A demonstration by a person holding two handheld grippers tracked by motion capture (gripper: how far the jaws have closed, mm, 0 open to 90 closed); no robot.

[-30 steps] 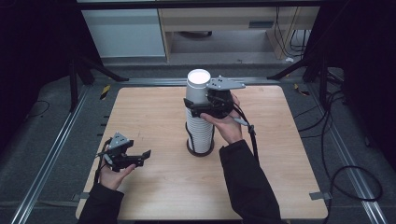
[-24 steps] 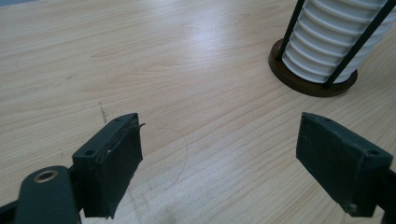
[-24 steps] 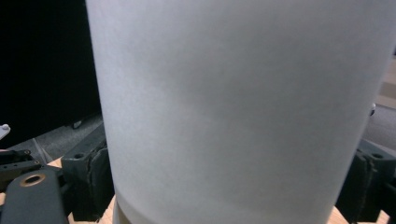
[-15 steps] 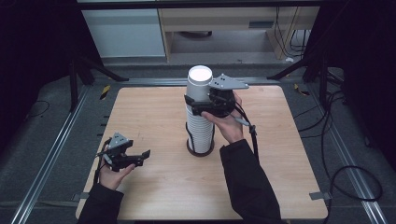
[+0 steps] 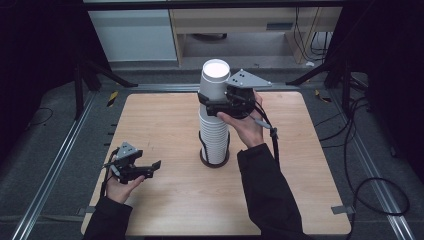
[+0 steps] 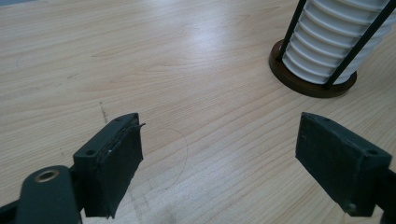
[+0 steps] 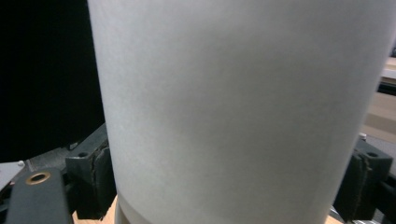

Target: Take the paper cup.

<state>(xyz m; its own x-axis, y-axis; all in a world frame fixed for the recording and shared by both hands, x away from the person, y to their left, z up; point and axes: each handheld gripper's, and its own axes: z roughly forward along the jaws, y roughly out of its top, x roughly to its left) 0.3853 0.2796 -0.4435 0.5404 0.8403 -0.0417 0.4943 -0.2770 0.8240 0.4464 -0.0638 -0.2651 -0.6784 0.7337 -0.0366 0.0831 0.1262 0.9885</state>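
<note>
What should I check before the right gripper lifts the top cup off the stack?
1. Right gripper jaws on both sides of the top cup: ok.
2. Jaw pads pressing on the cup wall: cannot tell; they sit at its sides in the right gripper view.
3. Cup stack upright in its rod holder: ok.
4. Left gripper open, away from the stack: ok.
5. Holder base braced against the lift: not ok, nothing holds it.
6. Only one cup gripped: cannot tell.
</note>
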